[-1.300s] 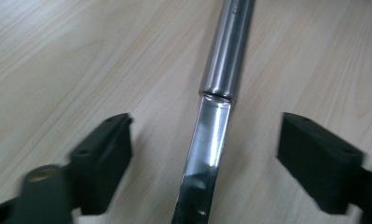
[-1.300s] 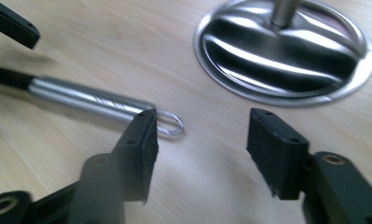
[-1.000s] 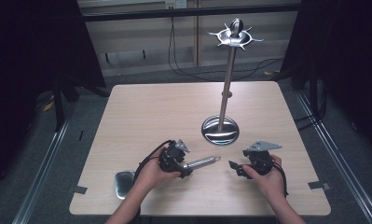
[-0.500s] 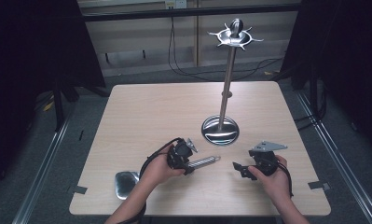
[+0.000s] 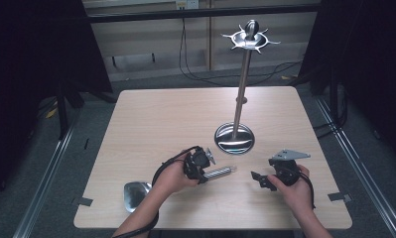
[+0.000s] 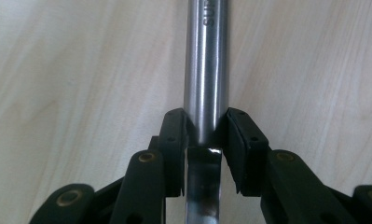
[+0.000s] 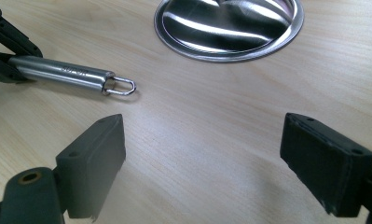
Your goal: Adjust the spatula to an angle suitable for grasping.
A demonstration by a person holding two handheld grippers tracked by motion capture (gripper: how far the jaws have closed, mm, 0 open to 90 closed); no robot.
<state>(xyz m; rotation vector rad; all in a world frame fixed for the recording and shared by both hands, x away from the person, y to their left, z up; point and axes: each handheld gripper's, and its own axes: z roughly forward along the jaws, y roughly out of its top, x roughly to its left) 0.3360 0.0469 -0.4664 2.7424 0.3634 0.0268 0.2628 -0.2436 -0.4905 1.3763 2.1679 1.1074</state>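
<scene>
**Left gripper clamps the utensil handle on the desk**

The left gripper (image 5: 201, 166) has just been closing and now grasps the round steel handle (image 6: 206, 70) of a utensil, pads pressed against both sides of it. The left hand (image 5: 173, 176) lies low on the desk (image 5: 161, 119), forearm slanting in from the bottom edge. The handle lies on the wood and points toward the right gripper (image 5: 259, 179), its wire hanging loop (image 7: 120, 87) at the free end; the utensil's broad metal head (image 5: 135, 194) sits beside the left forearm. The right gripper is released, jaws spread wide above bare desk, its hand resting near the front edge. Behind them stands a steel utensil stand (image 5: 235, 138).
</scene>
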